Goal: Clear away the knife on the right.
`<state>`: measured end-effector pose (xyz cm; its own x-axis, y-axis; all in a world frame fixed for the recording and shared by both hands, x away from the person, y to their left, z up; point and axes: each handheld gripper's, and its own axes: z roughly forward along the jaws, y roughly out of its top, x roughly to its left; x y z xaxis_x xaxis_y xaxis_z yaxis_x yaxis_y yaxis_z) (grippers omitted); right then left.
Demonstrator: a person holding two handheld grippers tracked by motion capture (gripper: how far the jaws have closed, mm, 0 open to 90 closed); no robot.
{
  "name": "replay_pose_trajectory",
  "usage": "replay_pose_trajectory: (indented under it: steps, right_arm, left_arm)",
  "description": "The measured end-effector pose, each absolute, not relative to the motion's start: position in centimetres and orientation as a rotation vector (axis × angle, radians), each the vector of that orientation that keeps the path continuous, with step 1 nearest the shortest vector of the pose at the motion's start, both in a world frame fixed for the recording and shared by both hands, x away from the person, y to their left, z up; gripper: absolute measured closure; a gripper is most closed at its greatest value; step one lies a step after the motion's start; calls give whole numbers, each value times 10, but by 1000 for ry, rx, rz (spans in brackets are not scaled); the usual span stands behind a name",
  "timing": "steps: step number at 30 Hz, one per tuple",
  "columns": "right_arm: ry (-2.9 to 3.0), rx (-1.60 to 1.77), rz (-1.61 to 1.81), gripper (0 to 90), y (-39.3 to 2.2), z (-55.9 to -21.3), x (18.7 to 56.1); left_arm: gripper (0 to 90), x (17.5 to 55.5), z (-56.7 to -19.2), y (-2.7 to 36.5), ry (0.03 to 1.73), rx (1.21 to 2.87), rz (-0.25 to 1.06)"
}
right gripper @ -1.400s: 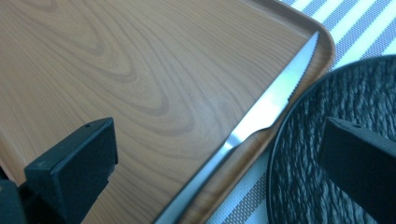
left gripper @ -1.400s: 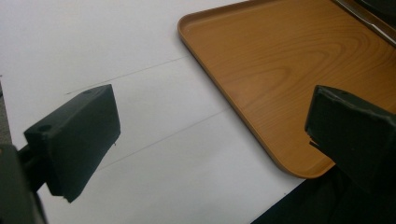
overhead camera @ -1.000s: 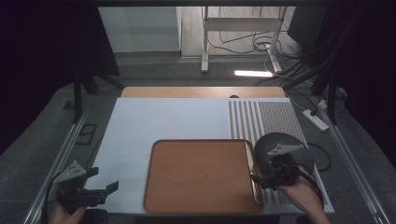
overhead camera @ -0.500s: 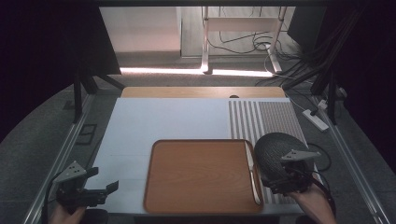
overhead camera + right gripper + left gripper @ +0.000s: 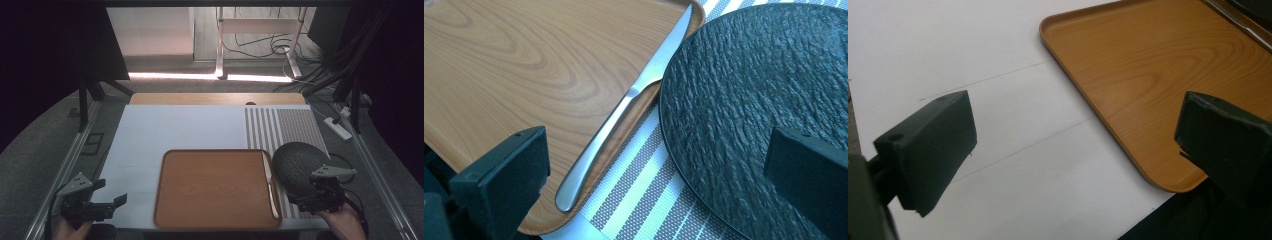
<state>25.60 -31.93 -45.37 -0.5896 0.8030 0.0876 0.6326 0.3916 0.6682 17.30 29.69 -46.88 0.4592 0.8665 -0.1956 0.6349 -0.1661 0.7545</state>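
Item: round black plate with a rough, slate-like surface (image 5: 754, 110), matte, thin-rimmed, lying flat. Location: lower right of the high view (image 5: 296, 165), on the grey-and-white striped placemat (image 5: 280, 127), just beside the right edge of the tray. In the right gripper view it takes up the right half of the frame.

Right gripper (image 5: 312, 194): at the plate's near rim, jaws spread wide; in its own view one jaw stands over the plate, the other over the tray corner. Nothing is pinched.

Adjacent item: stainless steel table knife with serrated blade (image 5: 624, 107), lying along the tray's right rim, handle toward the lower edge of the frame, blade tip toward the top. It runs close beside the plate's left rim (image 5: 269, 184).

Carrier: rectangular wood-grain brown tray with rounded corners (image 5: 210, 187), its surface bare apart from the knife.

Left gripper (image 5: 102, 206): lower left of the high view, over the white tabletop (image 5: 170, 127), jaws spread, holding nothing; the tray's corner (image 5: 1148, 75) lies ahead of it.

Risk note: the plate is low and flat, so a jaw may fail to get under the rim and slide off the textured face. A jaw set too far left could nudge the knife off the tray rim.
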Motion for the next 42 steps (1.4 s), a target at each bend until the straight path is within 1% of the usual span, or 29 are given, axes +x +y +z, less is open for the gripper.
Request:
replay_pose_trajectory:
  steps: [35, 42]
  right_arm:
    - [2280, 1322, 976, 0, -346, -442, 225]
    - [2282, 1322, 977, 0, -347, -442, 225]
  left_arm:
    - [25, 173, -469, 297, 1263, 1897, 357]
    - [25, 174, -469, 295, 1268, 1907, 362]
